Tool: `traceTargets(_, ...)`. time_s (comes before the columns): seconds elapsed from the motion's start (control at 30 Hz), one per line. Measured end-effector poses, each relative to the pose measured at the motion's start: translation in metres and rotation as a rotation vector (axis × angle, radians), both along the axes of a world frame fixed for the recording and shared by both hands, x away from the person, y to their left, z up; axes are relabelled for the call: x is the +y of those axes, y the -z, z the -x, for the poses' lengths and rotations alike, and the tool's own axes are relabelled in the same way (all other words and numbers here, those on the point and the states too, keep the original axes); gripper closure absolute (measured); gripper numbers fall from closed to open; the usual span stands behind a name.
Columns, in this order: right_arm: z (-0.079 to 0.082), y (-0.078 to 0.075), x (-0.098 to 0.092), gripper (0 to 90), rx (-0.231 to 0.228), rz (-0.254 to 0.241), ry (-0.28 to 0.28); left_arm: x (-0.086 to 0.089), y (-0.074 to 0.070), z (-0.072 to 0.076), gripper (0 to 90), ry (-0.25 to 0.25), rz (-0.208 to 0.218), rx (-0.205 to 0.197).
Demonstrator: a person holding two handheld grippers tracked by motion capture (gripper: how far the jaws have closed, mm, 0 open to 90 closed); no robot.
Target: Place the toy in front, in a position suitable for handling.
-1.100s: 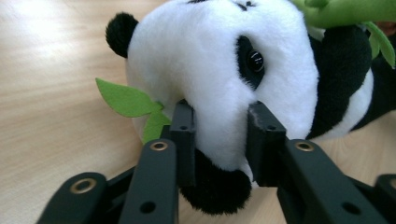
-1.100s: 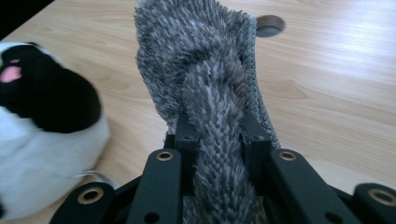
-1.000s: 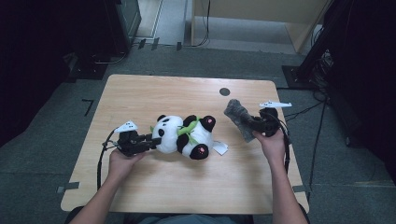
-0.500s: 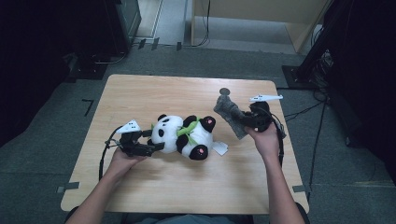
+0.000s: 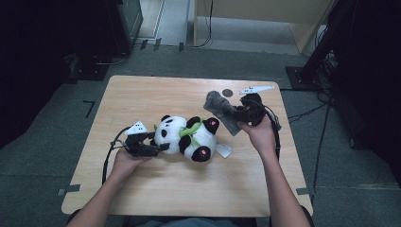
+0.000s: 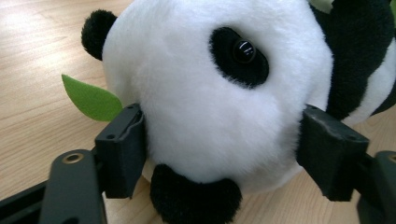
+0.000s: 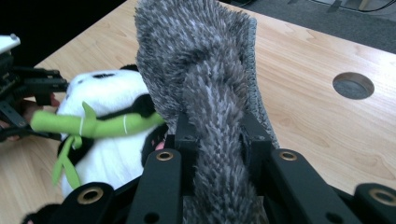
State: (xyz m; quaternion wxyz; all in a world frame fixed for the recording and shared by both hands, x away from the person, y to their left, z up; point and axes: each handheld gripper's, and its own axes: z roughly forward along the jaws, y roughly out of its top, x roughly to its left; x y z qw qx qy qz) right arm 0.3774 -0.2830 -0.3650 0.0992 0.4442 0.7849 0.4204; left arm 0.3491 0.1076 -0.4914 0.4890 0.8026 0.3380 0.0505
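Observation:
A black-and-white plush panda (image 5: 189,137) lies on its side on the wooden table (image 5: 142,94), a green bamboo stalk (image 7: 93,123) across its chest. My left gripper (image 5: 160,147) is at its head (image 6: 219,93); the jaws have just been closing, and both pads now press into the white fur. My right gripper (image 5: 232,112) is shut on a grey furry cloth (image 5: 216,105), held above the table to the panda's right. In the right gripper view the cloth (image 7: 201,56) bunches up between the jaws and hides part of the panda (image 7: 107,107).
A round dark grommet (image 5: 227,92) sits in the tabletop beyond the right gripper. A white tag (image 5: 223,150) sticks out at the panda's foot. Cables trail from both grippers. Dark equipment and a grey floor surround the table.
The right hand has lifted the grey cloth up and a little toward the far side of the table. The left hand has stayed at the panda's head.

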Motion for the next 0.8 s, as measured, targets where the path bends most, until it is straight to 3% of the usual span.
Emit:
traceTargets(0.2, -0.008, -0.015, 0.017, 74.0, -0.003, 0.030, -0.032, 0.001, -0.001, 0.003, 31.9, -0.013, -0.002, 0.007)
traceTargets(0.47, -0.016, -0.025, 0.062, 73.9, -0.004, 0.062, -0.114, 0.001, -0.001, 0.003, 32.0, -0.019, 0.000, 0.013)
traceTargets(0.57, -0.021, -0.024, 0.080, 73.8, -0.006, 0.083, -0.149, 0.001, -0.001, 0.004, 32.0, -0.023, -0.006, 0.014)
traceTargets(0.8, -0.040, -0.007, 0.116, 73.9, 0.035, 0.107, -0.186, 0.001, -0.002, 0.005, 33.0, -0.022, -0.012, 0.023)
